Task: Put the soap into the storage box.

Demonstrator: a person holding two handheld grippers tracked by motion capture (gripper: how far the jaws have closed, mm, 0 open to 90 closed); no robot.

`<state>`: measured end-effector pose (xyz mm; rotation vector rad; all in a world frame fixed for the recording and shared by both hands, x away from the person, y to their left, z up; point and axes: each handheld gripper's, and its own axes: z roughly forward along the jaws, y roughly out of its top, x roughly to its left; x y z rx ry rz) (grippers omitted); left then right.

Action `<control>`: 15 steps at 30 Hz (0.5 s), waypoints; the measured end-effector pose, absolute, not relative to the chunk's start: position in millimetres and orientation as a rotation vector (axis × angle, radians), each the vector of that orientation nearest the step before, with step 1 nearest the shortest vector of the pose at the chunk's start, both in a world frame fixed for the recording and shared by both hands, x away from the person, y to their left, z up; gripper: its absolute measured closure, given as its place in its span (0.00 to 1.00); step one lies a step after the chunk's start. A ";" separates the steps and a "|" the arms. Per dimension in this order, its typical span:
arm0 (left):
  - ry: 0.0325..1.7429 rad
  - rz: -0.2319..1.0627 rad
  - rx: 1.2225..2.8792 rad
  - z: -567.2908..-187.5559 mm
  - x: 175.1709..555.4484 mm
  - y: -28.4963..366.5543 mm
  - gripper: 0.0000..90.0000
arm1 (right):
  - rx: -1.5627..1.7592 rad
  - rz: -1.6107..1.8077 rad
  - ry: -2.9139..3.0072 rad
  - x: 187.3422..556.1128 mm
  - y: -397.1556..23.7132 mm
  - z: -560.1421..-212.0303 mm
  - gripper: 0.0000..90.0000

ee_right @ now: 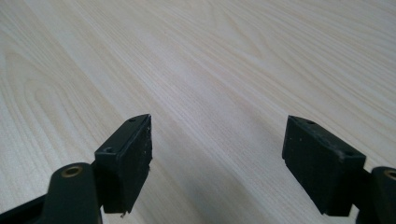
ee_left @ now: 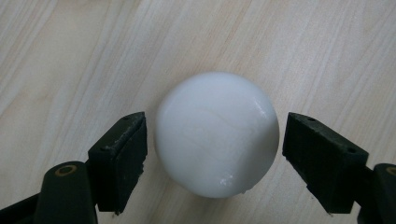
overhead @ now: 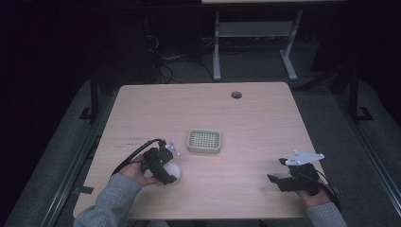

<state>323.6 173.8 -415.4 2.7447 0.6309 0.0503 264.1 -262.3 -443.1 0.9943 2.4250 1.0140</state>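
A smooth white ball (ee_left: 217,135) rests on the light wooden table (overhead: 246,113). My left gripper (ee_left: 215,140) is open, one jaw on each side of the ball; a thin gap shows at the left jaw and the right jaw is almost touching. From above, the left gripper (overhead: 168,174) sits at the table's front left, with the ball (overhead: 175,170) peeking out beside it. My right gripper (overhead: 275,181) is at the front right, held low over bare wood. Its jaws (ee_right: 217,140) stand open with nothing between them.
A small pale square basket with a grid bottom (overhead: 204,141) stands mid-table, just beyond and right of the ball. A round cable hole (overhead: 236,94) sits near the far edge. Another desk's legs (overhead: 216,47) stand on the floor beyond the table.
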 end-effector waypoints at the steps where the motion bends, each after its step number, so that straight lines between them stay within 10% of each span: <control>1: 0.634 0.044 2.743 -415.9 324.3 172.5 0.24 | 0.997 1.016 2.427 263.9 -262.2 -443.1 0.26; 15: 0.646 0.010 2.824 -426.7 328.1 164.8 0.24 | 0.988 1.009 2.443 263.6 -260.1 -443.6 0.27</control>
